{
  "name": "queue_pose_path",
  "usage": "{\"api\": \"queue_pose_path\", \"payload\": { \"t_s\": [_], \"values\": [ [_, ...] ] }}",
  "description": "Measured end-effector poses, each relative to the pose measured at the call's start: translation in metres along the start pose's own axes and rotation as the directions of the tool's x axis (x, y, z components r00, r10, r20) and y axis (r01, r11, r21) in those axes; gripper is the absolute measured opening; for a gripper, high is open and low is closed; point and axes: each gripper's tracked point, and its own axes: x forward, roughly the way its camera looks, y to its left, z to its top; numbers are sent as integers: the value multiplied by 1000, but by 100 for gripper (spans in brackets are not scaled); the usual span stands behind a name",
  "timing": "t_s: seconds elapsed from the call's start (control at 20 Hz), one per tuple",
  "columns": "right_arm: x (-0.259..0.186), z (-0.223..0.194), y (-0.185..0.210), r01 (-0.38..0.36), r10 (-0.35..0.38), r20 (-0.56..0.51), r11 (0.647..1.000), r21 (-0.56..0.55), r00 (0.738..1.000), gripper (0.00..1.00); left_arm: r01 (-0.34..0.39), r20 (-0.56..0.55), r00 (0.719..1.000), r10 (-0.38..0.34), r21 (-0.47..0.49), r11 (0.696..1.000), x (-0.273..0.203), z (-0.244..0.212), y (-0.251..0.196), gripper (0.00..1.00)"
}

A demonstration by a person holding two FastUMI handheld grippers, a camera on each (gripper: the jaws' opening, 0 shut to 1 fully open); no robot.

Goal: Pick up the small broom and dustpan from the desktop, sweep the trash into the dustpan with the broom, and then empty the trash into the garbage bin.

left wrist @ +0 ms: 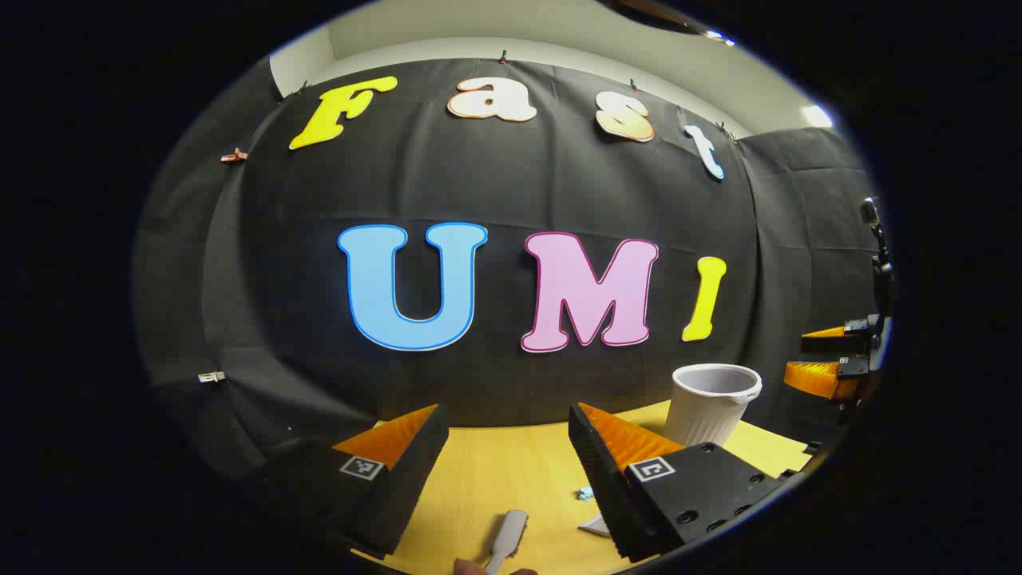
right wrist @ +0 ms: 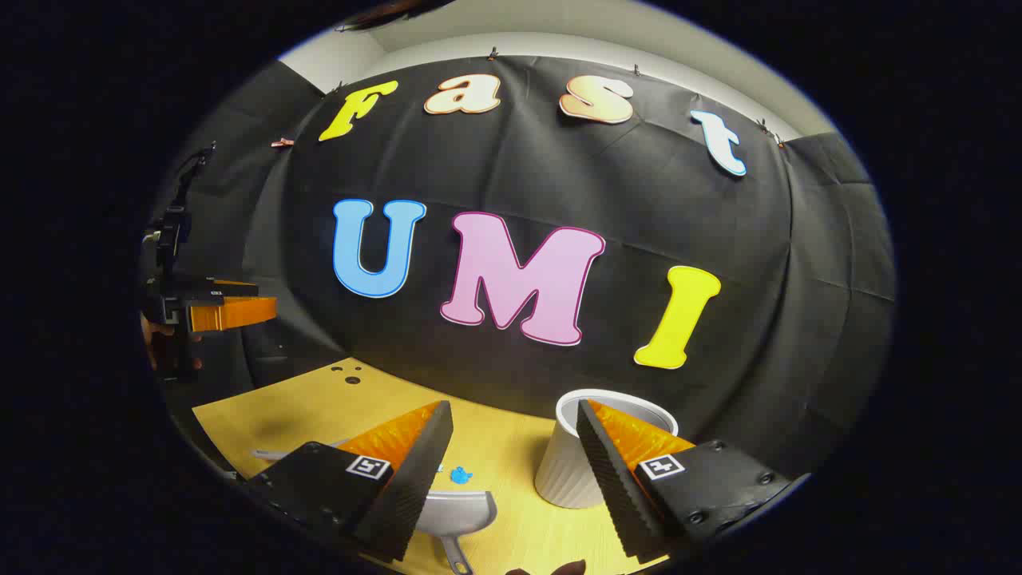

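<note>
— Both my claws stand open and empty, held above the desk (left wrist: 495, 471). Left claw (left wrist: 507, 447): a pale handle (left wrist: 509, 537), probably the broom's, lies just below and between the fingers, long axis running away from me.

— And the right?

— Right claw (right wrist: 511, 451): dustpan (right wrist: 455, 511) lies below, by the left finger, handle toward me. Blue trash (right wrist: 461, 476) sits just beyond its mouth; bin (right wrist: 579, 463) stands upright to the right.

— Nearer hand?

— Left for the handle, right for the dustpan. Each needs a straight descent, I judge.

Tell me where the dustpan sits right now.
In the right gripper view the dustpan lies on the yellow desktop, just left of the white ribbed bin, with a blue scrap right behind it.
</note>
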Motion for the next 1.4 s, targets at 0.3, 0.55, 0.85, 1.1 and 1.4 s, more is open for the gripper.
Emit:
{"api": "queue_pose_path", "payload": {
  "t_s": [0.3,0.55,0.85,1.1,1.4],
  "values": [
    [4,-3,3,-1,1,-12,1000,2,1000,97,8,-5,1000,-8,10,1000,5,-4,3,95],
    [8,-5,4,-6,6,-20,1000,-2,1000,97,18,-16,1000,-18,12,1000,6,-11,3,95],
    [10,-15,13,-43,41,-57,999,-22,998,97,17,-40,999,-16,24,1000,7,-23,7,95],
    [6,-62,36,-168,164,-271,986,8,949,97,24,-56,998,-23,31,999,7,-37,8,95],
    [-13,-165,47,-230,249,-632,966,114,734,97,23,-92,996,-18,49,999,-2,-66,12,95]
  ]
}}
